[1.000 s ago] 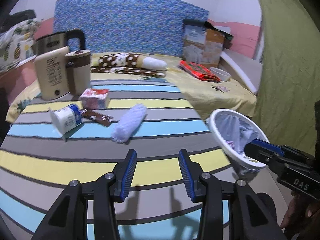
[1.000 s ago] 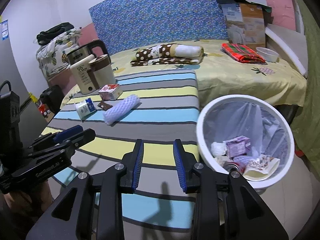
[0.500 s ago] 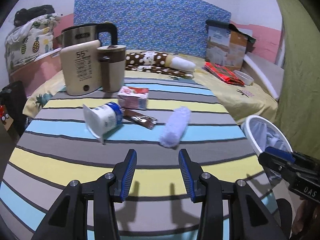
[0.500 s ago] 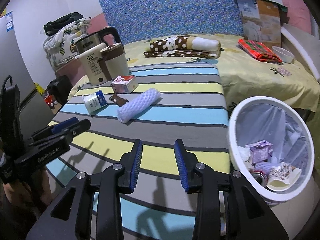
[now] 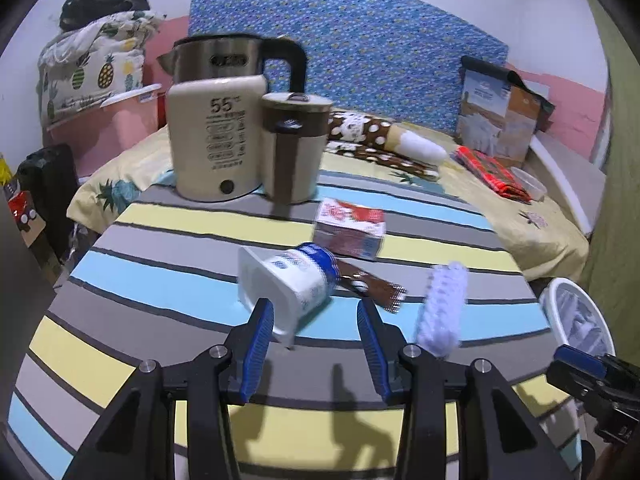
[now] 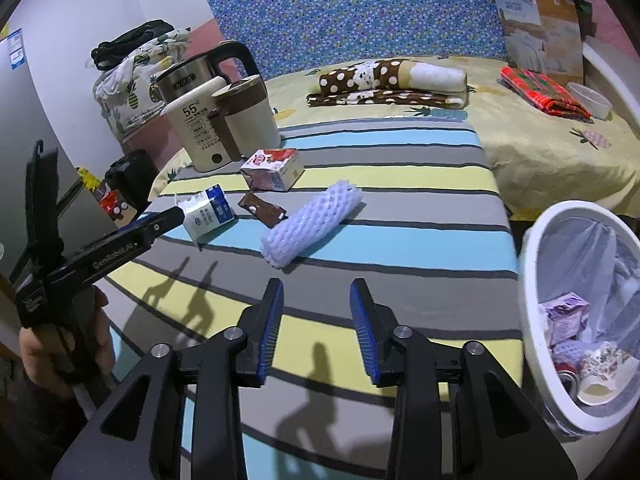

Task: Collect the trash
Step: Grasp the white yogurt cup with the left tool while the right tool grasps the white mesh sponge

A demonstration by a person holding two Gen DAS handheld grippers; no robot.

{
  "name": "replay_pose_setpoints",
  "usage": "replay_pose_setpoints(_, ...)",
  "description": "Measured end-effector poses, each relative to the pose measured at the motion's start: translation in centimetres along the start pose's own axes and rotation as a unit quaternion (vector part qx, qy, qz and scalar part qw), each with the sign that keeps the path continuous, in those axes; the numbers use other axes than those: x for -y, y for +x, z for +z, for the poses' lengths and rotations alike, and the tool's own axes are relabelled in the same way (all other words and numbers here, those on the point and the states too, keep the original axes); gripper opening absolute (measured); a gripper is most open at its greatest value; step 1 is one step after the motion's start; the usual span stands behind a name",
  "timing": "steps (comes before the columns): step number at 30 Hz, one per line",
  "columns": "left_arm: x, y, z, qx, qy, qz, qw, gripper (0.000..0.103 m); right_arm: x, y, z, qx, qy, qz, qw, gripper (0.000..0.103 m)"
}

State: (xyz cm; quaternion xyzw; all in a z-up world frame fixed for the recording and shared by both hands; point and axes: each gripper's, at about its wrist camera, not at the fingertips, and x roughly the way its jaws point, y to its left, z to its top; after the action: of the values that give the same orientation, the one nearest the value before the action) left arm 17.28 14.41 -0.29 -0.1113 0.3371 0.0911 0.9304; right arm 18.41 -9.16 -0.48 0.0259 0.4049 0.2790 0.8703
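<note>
On the striped table (image 5: 120, 360) lie a white-and-blue yogurt cup (image 5: 288, 284) on its side, a brown wrapper (image 5: 370, 285), a red-and-white carton (image 5: 349, 229) and a white foam net sleeve (image 5: 442, 310). My left gripper (image 5: 316, 316) is open, its left finger close to the cup's rim. In the right wrist view the cup (image 6: 210, 212), wrapper (image 6: 262, 209), carton (image 6: 273, 169) and sleeve (image 6: 310, 224) lie ahead. My right gripper (image 6: 316, 300) is open and empty above the table. The white bin (image 6: 532, 300) holds trash at the right.
A steel kettle (image 5: 224, 64), a cream appliance (image 5: 214, 136) and a brown-lidded jug (image 5: 294, 148) stand at the table's far left. Behind is a bed with a polka-dot cloth (image 6: 384, 80), a red cloth (image 6: 544, 90) and a box (image 6: 540, 32).
My left gripper has moved forward and left toward the yogurt cup, which now sits at its fingertips. The right gripper has shifted left, so the bin lies farther right in its view.
</note>
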Motion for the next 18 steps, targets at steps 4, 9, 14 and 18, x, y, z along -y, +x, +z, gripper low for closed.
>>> replay_pose_setpoints(4,-1.2,1.6,0.1,-0.012,-0.017,-0.005,0.9998,0.043,-0.3,0.9,0.5,-0.003,0.003,0.002,1.0,0.051)
replay_pose_setpoints(9,-1.2,3.3,0.1,-0.022,-0.017,-0.019,0.9994,0.043,-0.4,2.1,1.0,-0.009,0.009,0.002,1.0,0.052)
replay_pose_setpoints(14,-1.3,4.8,-0.2,-0.036,-0.014,-0.014,0.9991,0.037,-0.7,3.5,1.5,-0.015,0.017,0.003,1.0,0.052)
replay_pose_setpoints(18,-1.4,5.3,-0.3,-0.046,-0.017,-0.019,0.9986,0.017,-1.2,4.4,1.9,-0.016,0.028,0.007,0.999,0.053)
